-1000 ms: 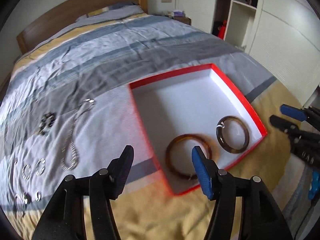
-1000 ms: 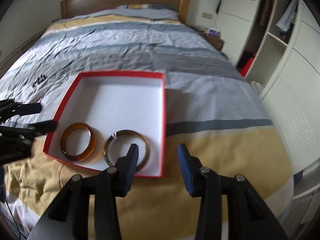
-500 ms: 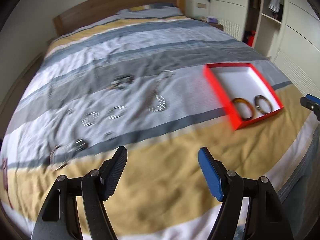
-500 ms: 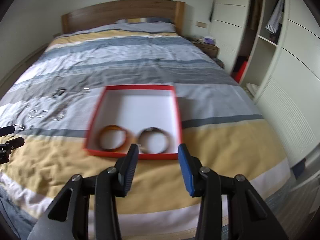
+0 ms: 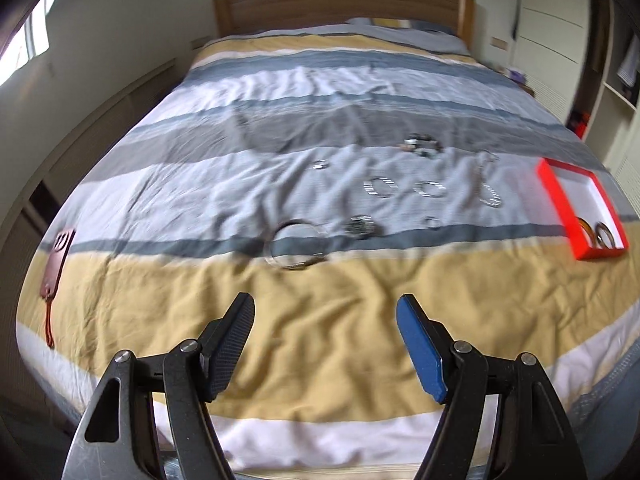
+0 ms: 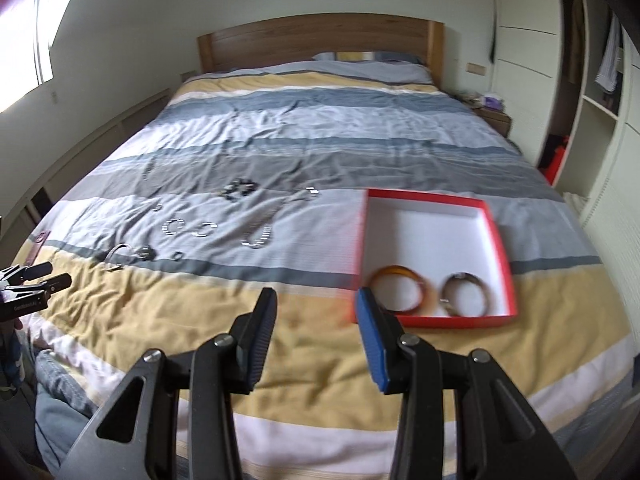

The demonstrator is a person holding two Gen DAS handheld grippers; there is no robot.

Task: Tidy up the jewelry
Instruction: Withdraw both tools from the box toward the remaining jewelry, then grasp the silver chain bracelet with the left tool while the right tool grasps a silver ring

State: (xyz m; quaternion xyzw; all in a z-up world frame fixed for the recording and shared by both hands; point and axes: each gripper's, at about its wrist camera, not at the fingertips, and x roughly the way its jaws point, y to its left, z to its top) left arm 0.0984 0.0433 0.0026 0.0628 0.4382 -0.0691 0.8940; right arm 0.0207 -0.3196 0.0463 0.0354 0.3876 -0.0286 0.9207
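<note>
The left gripper [image 5: 325, 322] and right gripper [image 6: 316, 312] both hang with jaws apart and empty over the yellow-and-grey striped bedspread [image 5: 320, 344]. Loose silver bracelets and rings [image 5: 382, 188] lie at twelve o'clock of the left gripper. The red-rimmed white shallow box [image 6: 500, 248], holding an amber bangle [image 6: 398, 294] and a dark brown bangle [image 6: 466, 294], sits at one o'clock of the right.

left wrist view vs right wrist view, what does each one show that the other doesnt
Only the left wrist view shows the whole reddish phone case with its strap lying at the bed's left edge; the right wrist view catches just a sliver of it.

Only the right wrist view shows both tools: the left gripper at the picture's left edge and the bedside table by the headboard.

Both show the red box holding the amber bangle and dark bangle, the silver jewelry scattered on the striped duvet, and open, empty jaws; the right gripper is the narrower.
</note>
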